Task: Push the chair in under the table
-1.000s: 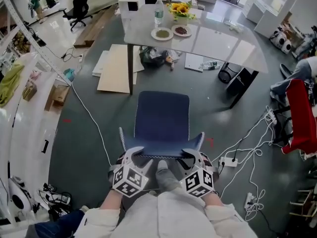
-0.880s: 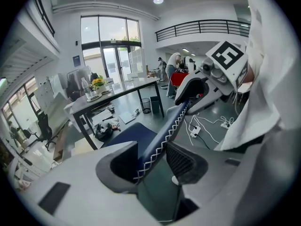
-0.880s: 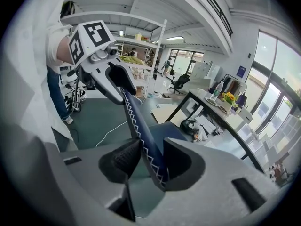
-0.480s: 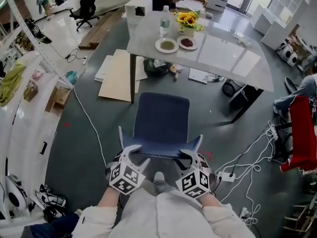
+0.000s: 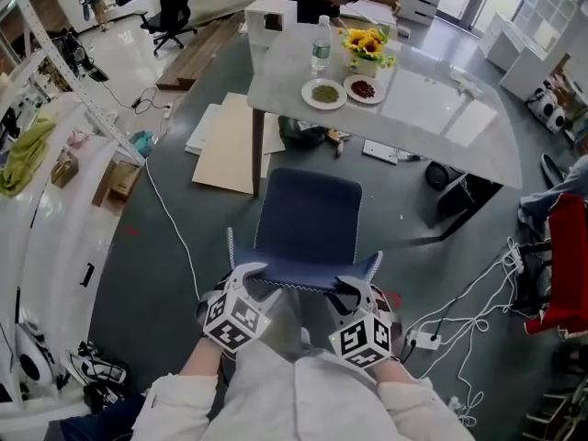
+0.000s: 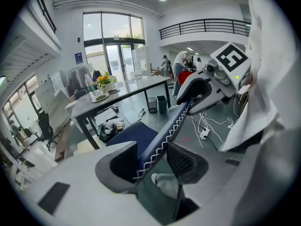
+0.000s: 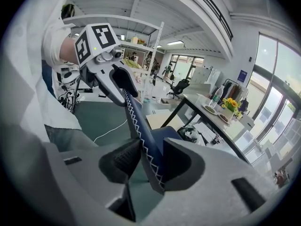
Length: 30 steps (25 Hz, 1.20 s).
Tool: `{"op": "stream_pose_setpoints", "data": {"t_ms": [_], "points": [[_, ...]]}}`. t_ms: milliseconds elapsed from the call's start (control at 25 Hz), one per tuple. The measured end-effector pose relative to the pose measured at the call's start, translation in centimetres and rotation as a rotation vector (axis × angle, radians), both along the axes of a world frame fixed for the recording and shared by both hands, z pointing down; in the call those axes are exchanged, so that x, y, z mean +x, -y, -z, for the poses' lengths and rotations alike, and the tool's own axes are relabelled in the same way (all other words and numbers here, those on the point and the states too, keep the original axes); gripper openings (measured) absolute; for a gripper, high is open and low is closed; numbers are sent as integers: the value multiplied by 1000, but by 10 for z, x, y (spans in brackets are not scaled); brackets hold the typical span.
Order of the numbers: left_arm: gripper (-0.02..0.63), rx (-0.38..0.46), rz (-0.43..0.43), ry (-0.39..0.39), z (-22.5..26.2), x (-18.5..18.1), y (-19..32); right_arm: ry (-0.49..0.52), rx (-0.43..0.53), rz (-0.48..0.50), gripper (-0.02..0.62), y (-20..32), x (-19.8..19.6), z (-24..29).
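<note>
Head view: blue chair (image 5: 308,219) stands on the grey floor facing the table (image 5: 441,108), seat front near the table's edge and not yet under it. Left gripper (image 5: 250,274) and right gripper (image 5: 354,285) sit at the two top corners of the backrest (image 5: 303,281). Both gripper views show the jaws clenched on the backrest's stitched edge. Plates, a bottle and flowers stand on the table.

Bright, even daylight from the tall windows (image 6: 110,36), glare on the tabletop (image 5: 432,108), strong fisheye bending at edges.
</note>
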State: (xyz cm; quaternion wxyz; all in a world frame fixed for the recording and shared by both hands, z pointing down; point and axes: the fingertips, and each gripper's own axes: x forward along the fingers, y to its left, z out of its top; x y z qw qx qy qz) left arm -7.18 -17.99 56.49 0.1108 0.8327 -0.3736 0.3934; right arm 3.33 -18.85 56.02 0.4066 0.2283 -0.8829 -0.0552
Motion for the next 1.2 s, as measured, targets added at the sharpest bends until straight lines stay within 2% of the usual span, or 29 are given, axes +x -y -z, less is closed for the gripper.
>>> {"op": "stream_pose_setpoints", "data": {"t_ms": [360,800,1200], "points": [[201,24,-35,15,0,-23,65,13,26,-25,135,61,-23,3],[201,-3,-98,13,0,-50,140,-9,-41,-89,135,130,-50,1],[201,10,-150,13,2,-67,217,-8,-45,-160,135,204,-67,2]]}}
